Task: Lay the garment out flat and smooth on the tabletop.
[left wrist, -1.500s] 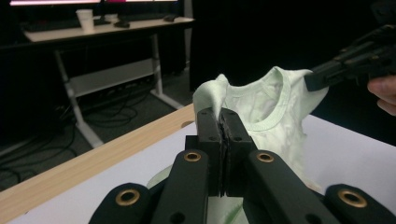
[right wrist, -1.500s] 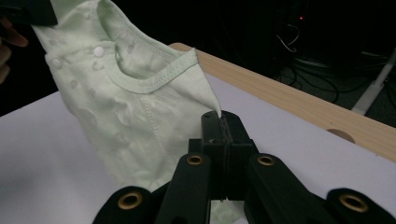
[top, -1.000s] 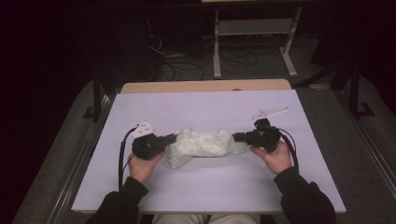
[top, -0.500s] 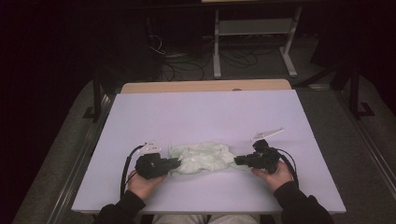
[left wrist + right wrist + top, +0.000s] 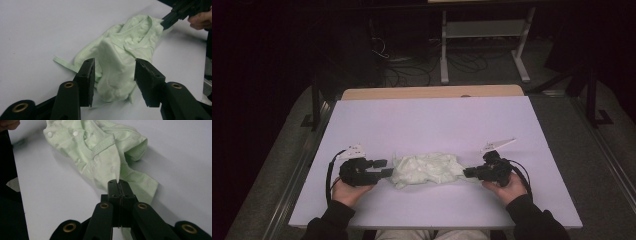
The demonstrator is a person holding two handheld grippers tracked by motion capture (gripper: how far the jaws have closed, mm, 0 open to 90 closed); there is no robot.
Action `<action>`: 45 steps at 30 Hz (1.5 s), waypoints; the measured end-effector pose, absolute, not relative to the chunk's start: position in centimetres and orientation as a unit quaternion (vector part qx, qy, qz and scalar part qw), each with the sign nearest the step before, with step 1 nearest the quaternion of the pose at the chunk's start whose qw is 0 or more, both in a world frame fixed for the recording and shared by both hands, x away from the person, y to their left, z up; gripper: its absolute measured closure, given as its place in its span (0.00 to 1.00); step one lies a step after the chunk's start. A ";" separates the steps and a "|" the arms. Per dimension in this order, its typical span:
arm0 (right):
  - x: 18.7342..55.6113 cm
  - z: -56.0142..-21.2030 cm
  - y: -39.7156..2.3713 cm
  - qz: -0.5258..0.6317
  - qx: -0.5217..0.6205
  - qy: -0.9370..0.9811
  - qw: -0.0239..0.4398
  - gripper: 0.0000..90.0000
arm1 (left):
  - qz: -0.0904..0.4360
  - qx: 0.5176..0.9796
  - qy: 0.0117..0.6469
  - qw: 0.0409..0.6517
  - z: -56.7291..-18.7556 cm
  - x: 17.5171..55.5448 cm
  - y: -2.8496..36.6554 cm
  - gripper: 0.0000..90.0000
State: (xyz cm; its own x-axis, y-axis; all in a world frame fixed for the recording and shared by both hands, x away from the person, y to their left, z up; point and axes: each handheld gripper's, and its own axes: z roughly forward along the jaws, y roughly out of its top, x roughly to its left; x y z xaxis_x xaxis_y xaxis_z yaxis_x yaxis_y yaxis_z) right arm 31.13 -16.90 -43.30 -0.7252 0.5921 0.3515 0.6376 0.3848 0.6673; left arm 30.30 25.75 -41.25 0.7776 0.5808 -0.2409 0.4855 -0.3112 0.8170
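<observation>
The pale green garment (image 5: 426,170) is stretched crosswise between both grippers. Its right end is pinched by the right gripper (image 5: 119,185). The left gripper (image 5: 113,75), its jaws just opened, stands loosely around the left end.

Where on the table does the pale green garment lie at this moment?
In the high view the pale green garment lies crumpled near the white table's front edge, between the left gripper and the right gripper, which pinches its edge.

The pale green garment (image 5: 100,152) lies crumpled, its folds hiding its shape; the clamped right gripper (image 5: 119,185) covers the pinched edge.
</observation>
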 end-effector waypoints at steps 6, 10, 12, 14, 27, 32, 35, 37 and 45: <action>31.1 -43.2 -16.9 -0.414 -0.369 -0.831 0.025 0.98 | 0.037 0.807 0.325 0.493 -41.0 32.1 25.8 0.50; 31.1 -43.2 -16.8 -0.412 -0.367 -0.834 0.023 0.98 | 0.016 0.803 0.321 0.503 -40.8 33.6 25.6 0.49; 31.1 -43.2 -16.8 -0.412 -0.366 -0.834 0.024 0.98 | 0.008 0.803 0.324 0.501 -40.8 34.3 25.4 0.48; 31.1 -43.2 -16.8 -0.412 -0.366 -0.834 0.024 0.98 | 0.002 0.802 0.327 0.500 -41.0 34.8 25.1 0.48; 31.1 -43.2 -16.7 -0.410 -0.365 -0.836 0.024 0.98 | -0.045 0.843 0.319 0.431 -42.1 37.1 21.1 0.47; 31.1 -43.2 -16.8 -0.410 -0.364 -0.836 0.023 0.98 | -0.055 0.855 0.313 0.411 -42.2 37.0 21.1 0.91; 31.1 -43.1 -16.8 -0.408 -0.365 -0.837 0.022 0.98 | -0.043 0.848 0.316 0.423 -41.6 36.8 21.5 0.97; 31.2 -42.8 -16.8 -0.410 -0.366 -0.835 0.018 0.98 | -0.032 0.849 0.314 0.424 -41.0 36.8 21.7 0.98; 33.0 -38.5 -17.7 -0.453 -0.364 -0.814 -0.004 0.98 | 0.043 0.841 0.303 0.447 -35.4 36.4 22.3 0.98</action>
State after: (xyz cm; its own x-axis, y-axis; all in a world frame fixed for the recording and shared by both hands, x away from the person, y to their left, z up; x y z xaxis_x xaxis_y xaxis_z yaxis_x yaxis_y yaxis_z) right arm 32.98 -17.73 -38.48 -0.7356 0.5955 0.3230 0.5882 0.3249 0.7406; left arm 36.43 22.30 -35.40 0.8125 0.5478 -0.1993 0.4717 -0.4169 0.7770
